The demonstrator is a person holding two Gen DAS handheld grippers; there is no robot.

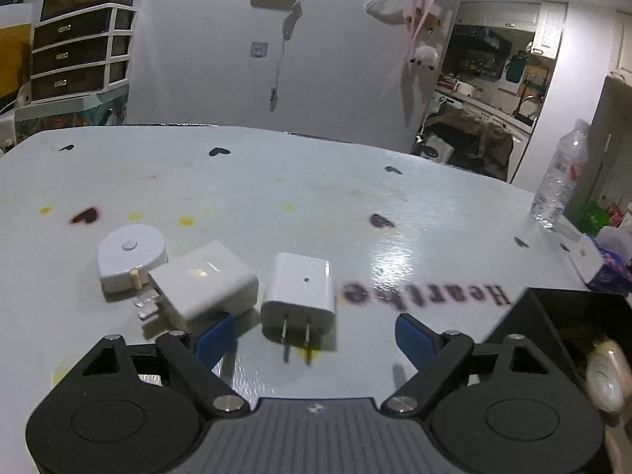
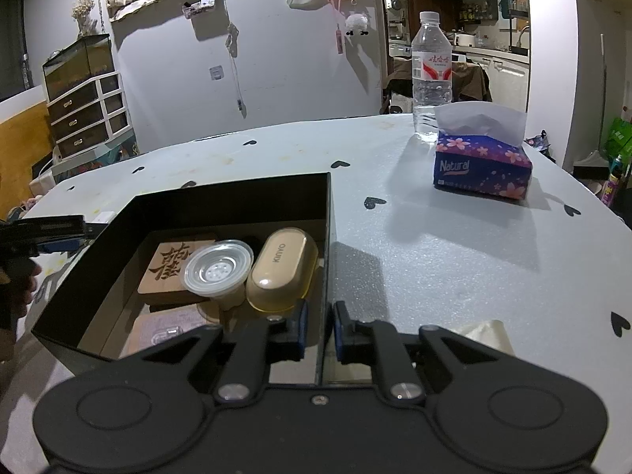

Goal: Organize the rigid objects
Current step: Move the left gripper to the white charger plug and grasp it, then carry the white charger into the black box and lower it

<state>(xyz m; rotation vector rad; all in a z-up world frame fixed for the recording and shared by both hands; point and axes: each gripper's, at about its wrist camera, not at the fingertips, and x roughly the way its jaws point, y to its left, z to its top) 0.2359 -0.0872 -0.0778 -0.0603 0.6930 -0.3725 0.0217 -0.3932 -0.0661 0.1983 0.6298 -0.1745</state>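
A white wall charger (image 1: 298,296) lies on the pale table (image 1: 276,181), prongs toward me, between the blue pads of my left gripper (image 1: 314,330), which is open and not touching it. Left of it lie a second white adapter (image 1: 201,284) and a white round tape measure (image 1: 130,254). My right gripper (image 2: 320,331) is shut on the right wall of the black box (image 2: 237,193). Inside the box are a carved wooden block (image 2: 177,268), a lidded clear cup (image 2: 219,270) and a beige case (image 2: 282,272).
A water bottle (image 2: 430,75) and a blue tissue pack (image 2: 482,162) stand at the far right of the table. A crumpled tissue (image 2: 488,333) lies by my right gripper. The box corner (image 1: 572,335) sits right of my left gripper. A drawer unit (image 2: 87,114) stands beyond the table.
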